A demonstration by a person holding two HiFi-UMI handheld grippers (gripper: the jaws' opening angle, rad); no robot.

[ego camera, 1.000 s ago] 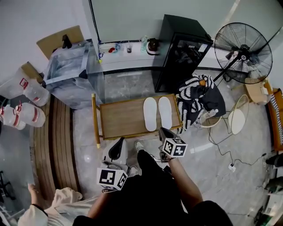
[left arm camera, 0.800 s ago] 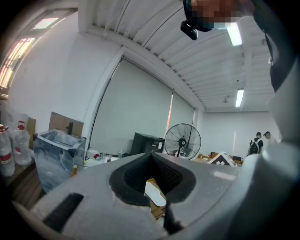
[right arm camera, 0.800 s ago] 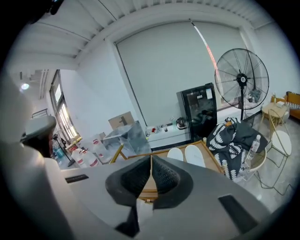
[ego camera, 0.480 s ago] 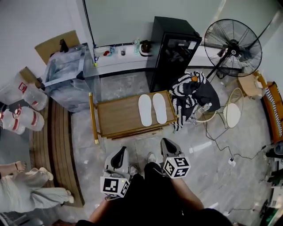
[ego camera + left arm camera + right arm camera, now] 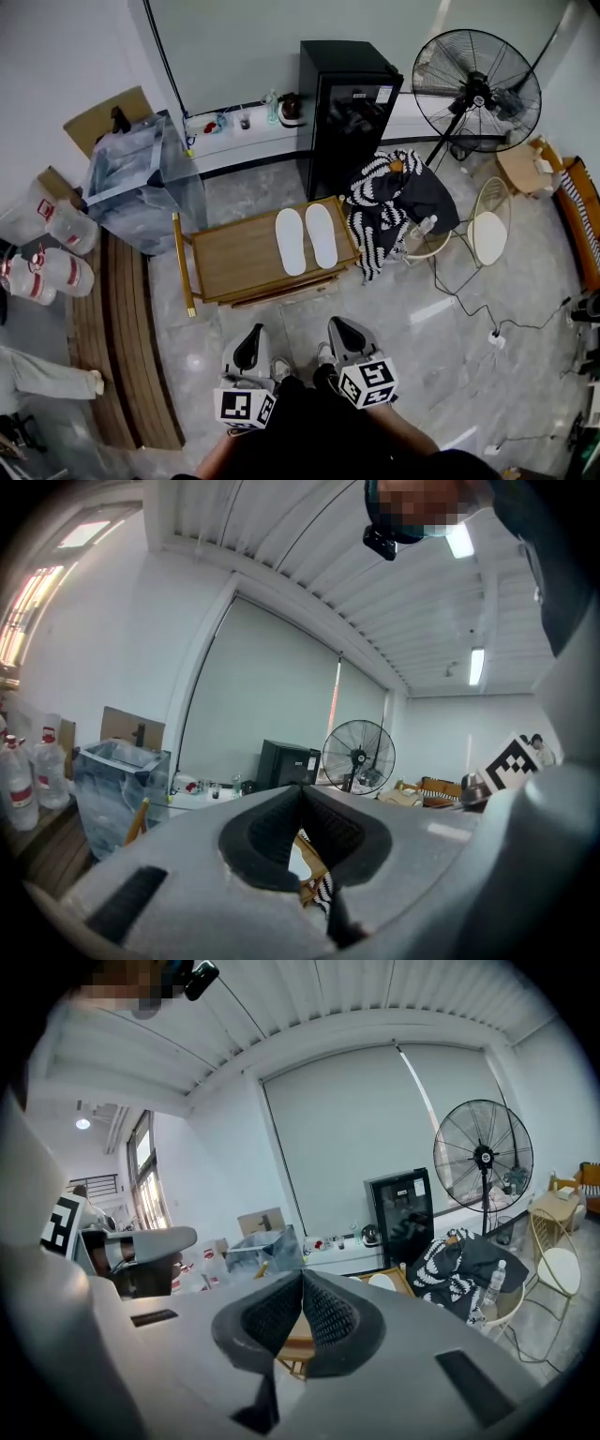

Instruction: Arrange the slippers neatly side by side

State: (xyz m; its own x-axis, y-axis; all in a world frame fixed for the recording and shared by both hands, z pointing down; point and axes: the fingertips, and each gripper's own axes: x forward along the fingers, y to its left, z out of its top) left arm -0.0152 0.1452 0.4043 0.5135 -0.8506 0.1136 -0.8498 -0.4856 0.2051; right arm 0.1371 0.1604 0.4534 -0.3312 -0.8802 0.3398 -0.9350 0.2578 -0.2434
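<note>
Two white slippers, the left one (image 5: 289, 242) and the right one (image 5: 321, 234), lie soles up and side by side on a low wooden table (image 5: 230, 262). My left gripper (image 5: 251, 337) and right gripper (image 5: 339, 331) are held close to my body, well short of the table, both pointing toward it. Each has its jaws shut with nothing between them. In the left gripper view the left gripper (image 5: 302, 787) shows its pads meeting at the tip. The right gripper (image 5: 302, 1274) looks the same in the right gripper view, and a slipper (image 5: 382, 1282) peeks past it.
A black cabinet (image 5: 343, 112) and a standing fan (image 5: 476, 89) are behind the table. A chair draped with striped cloth (image 5: 394, 202) and a round chair (image 5: 487, 234) stand to its right. A clear plastic bin (image 5: 141, 183), water jugs (image 5: 47, 272) and a wooden platform (image 5: 117, 356) are at the left. Cables (image 5: 487, 319) cross the floor.
I have stepped back from the table, so it and the slippers look farther off. Both grippers have drawn back toward my body. The person at the lower left has nearly left the view.
</note>
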